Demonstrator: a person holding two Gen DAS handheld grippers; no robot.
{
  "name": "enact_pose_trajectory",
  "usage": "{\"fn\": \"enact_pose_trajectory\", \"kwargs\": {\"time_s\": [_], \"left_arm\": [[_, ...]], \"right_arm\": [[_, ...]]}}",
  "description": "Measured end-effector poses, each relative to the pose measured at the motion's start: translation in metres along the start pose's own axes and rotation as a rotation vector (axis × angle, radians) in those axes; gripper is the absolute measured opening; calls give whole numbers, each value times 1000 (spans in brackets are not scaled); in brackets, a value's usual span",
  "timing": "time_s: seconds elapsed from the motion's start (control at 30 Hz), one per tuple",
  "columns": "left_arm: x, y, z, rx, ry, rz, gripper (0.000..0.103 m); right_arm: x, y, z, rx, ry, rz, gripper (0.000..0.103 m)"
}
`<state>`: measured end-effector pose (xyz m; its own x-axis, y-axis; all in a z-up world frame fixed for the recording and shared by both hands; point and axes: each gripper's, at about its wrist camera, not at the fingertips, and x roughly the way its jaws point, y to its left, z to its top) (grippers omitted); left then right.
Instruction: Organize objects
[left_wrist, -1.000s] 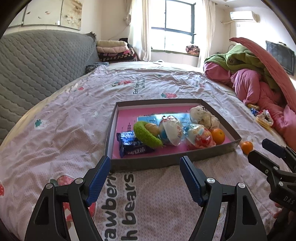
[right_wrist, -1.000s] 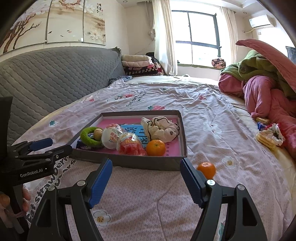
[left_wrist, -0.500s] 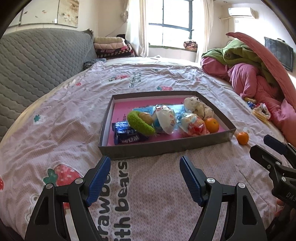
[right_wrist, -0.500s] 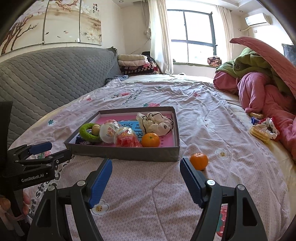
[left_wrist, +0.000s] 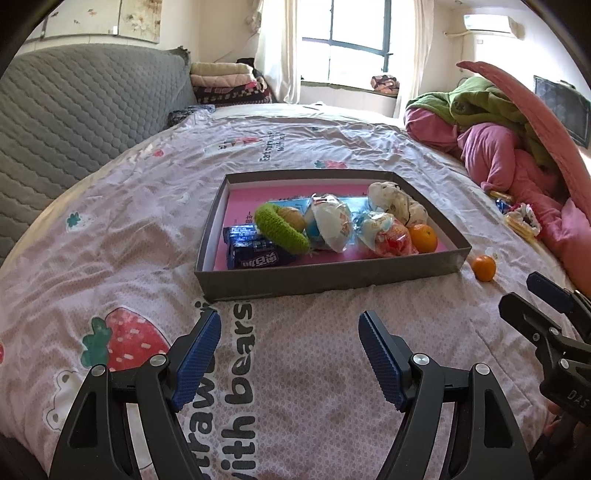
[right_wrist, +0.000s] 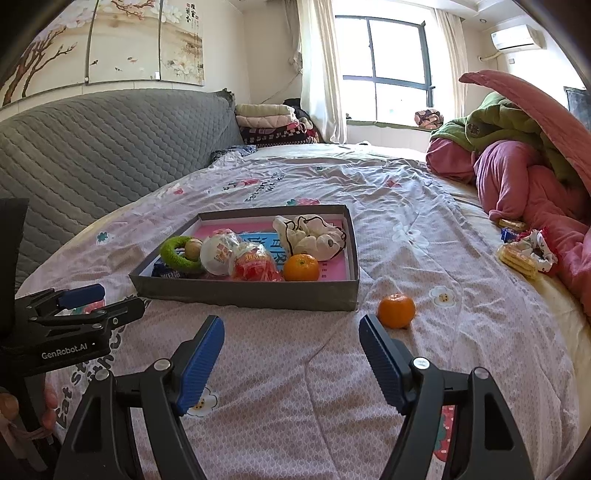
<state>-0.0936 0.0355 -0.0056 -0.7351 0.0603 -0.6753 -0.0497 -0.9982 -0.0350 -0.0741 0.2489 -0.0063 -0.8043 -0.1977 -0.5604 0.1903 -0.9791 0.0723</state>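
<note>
**A:** Objects to sort sit mostly inside the shallow grey cardboard box with a pink floor, which lies on the pink strawberry-print bedsheet. What is in it, from the left?

**B:** Dark blue snack packets in the near left corner, then a fuzzy green ring leaning on them with a small tan ball touching its inner edge. Next comes a white egg-shaped wrapped toy, then a clear crinkly packet with red contents, and an orange tangerine at the near right. Behind those lies a cream fabric pouch with black cord, over a light blue printed card.

**A:** Anything outside the box?

**B:** A second orange tangerine rests on the sheet just beside the box's near right corner, apart from the wall. Farther right, near a heap of pink and green quilts, lie a yellow wafer pack and a floral scrunchie.

**A:** And the grippers?

**B:** The left gripper hovers over the sheet in front of the box, blue pads spread wide, grasping nothing. The right gripper is likewise released and empty, its right finger just beside the loose tangerine but not touching it.
</note>
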Motion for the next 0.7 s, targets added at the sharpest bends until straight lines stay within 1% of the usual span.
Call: {"fn": "enact_pose_trajectory", "kwargs": {"time_s": [0.1,0.27,0.47,0.7], "left_arm": [[0,0,-2,6,-2,10,78],[4,0,-4,7,2,6,78],[9,3,-7,-2,9,23,78],[6,7,-8,-20,-11,25,78]], "right_arm": [[1,1,-2,-3,6,0,75],[6,2,-6,-6,21,4,75],[10,3,-10,-8,32,8,75],[7,4,-11,-15,7,9,75]]}}
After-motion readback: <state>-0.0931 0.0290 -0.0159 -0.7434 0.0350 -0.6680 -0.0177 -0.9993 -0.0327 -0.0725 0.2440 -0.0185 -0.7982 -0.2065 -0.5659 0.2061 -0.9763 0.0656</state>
